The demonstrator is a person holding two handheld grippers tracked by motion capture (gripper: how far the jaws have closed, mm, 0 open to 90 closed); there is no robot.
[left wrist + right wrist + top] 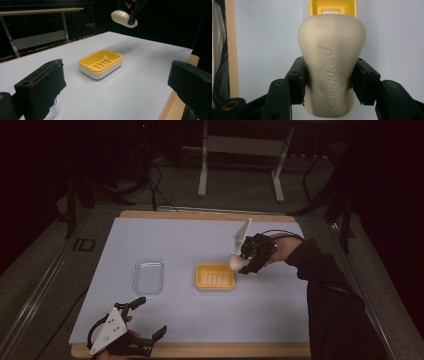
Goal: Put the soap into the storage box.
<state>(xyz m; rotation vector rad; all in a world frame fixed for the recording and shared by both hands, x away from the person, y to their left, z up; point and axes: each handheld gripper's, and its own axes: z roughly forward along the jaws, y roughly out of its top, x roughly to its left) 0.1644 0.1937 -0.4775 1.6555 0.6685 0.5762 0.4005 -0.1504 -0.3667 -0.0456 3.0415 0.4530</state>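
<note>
A cream bar of soap with embossed lettering is clamped between the pads of my right gripper, which is shut on its narrow waist. In the high view that right gripper holds the soap in the air just right of the yellow soap dish. The left gripper view shows the soap hanging above and behind the dish. The dish's slotted yellow tray holds nothing. My left gripper rests near the table's front left edge, jaws wide open and empty, its pads framing the dish.
A clear plastic lid or tray lies left of the dish. A white sheet covers the wooden table. Beyond the far edge stand metal table legs and cables on the floor.
</note>
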